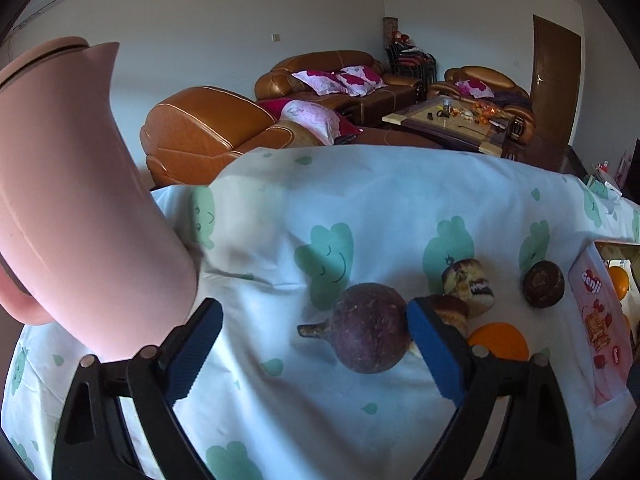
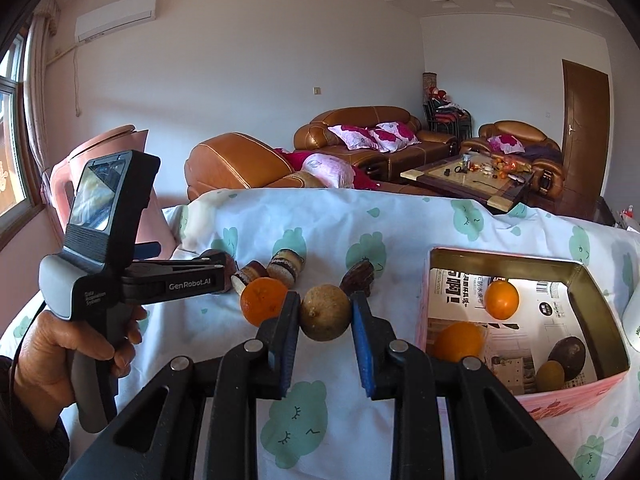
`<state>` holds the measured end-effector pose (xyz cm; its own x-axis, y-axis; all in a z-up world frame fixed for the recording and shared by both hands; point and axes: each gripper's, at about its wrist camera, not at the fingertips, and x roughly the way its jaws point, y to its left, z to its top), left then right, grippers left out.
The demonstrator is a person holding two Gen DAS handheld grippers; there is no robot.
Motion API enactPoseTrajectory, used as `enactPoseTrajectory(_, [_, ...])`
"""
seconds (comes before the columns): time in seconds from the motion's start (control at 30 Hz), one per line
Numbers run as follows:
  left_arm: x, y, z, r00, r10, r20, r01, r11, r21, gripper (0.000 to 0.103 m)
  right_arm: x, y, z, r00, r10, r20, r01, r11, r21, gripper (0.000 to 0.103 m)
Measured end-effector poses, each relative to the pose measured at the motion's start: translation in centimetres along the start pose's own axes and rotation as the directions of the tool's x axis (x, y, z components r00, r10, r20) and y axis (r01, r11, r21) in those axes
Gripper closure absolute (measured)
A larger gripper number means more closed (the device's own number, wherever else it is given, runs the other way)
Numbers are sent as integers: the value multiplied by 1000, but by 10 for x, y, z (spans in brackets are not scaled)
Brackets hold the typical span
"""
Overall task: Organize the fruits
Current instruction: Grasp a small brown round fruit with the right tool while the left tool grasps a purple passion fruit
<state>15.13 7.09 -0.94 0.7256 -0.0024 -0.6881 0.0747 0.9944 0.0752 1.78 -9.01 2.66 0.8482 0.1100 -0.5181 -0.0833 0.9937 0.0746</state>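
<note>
My left gripper [image 1: 314, 312] stands open on the cloth-covered table [image 1: 280, 400]. A round purple fruit [image 1: 370, 328] with a stub stem lies between its fingers, close against the right pad and far from the left one. My right gripper [image 2: 325, 300] is shut on a round yellow-brown fruit [image 2: 325, 318], held above the cloth. To its right, an open pink box [image 2: 580, 280] holds two oranges [image 2: 502, 300] and two dark fruits [image 2: 568, 352]. A loose orange [image 2: 264, 300] and a dark brown fruit [image 1: 544, 284] lie on the cloth.
A tall pink jug [image 1: 80, 200] stands close to the left gripper's left side. Small layered cakes [image 1: 468, 284] sit among the fruits. A hand [image 2: 52, 344] holds the left tool. The table's far edge drops toward brown sofas [image 1: 208, 132].
</note>
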Motion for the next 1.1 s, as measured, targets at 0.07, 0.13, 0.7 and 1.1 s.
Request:
enactPoseTrajectory(0.07, [3, 0, 4, 1000, -15, 3, 15, 1000, 0, 7, 2, -4, 0, 1000, 5, -10, -5, 1000, 15, 76])
enactPoseTrajectory(0.13, [10, 3, 3, 998, -69, -8, 69, 997, -34, 7, 5, -5, -1, 1000, 4, -14, -4, 1000, 25, 76])
enactPoseTrajectory(0.7, [17, 20, -10, 939, -340, -42, 327, 925, -192, 39, 11, -6, -2, 1000, 6, -30, -5, 1000, 30, 76])
enactPoseTrajectory(1.1, [-45, 35, -36, 976, -122, 180, 167, 950, -264, 40, -10, -16, 4, 991, 100, 84, -108, 990, 87, 76])
